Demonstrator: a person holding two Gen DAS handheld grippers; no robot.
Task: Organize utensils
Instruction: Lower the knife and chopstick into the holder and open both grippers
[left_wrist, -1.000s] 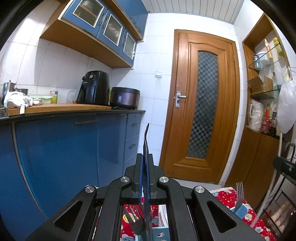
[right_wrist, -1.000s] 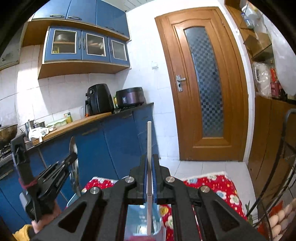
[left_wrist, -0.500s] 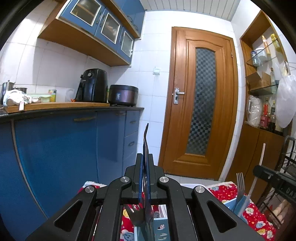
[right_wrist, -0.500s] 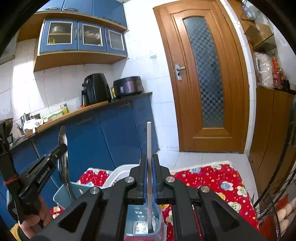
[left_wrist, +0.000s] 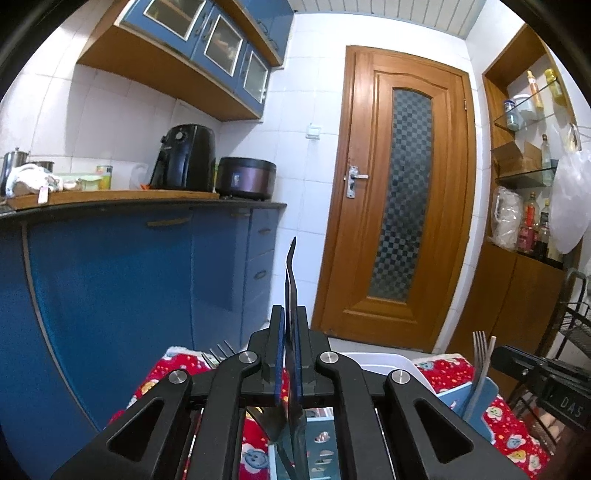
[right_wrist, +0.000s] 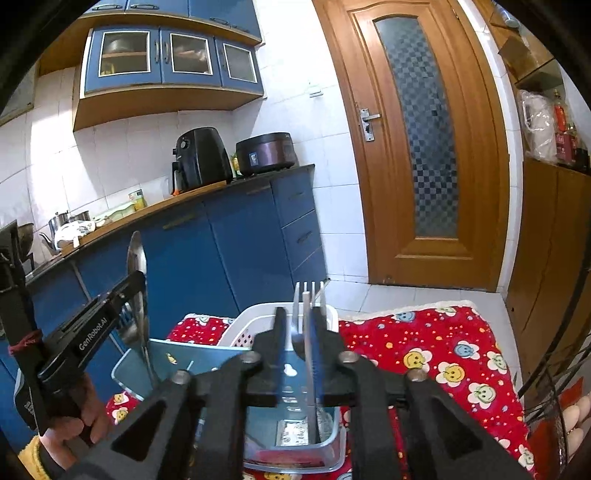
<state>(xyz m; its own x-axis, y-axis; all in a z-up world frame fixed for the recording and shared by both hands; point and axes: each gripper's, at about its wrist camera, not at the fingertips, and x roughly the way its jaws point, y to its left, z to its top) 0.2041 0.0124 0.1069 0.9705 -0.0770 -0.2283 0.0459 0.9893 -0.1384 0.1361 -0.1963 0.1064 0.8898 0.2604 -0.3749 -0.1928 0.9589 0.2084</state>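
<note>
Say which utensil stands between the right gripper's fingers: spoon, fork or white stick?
The white stick, upright between the right gripper's just-opened jaws. The fork stands behind it; the spoon is far left.

A surface covered by a red fleece cloth printed with smiley faces (right_wrist: 436, 354) spreads below and ahead of the right gripper. Directly on it, just beneath that gripper's fingers, sits a light blue plastic utensil caddy (right_wrist: 129, 373); a white perforated plastic basket (right_wrist: 243, 328) sits just behind it.
</note>
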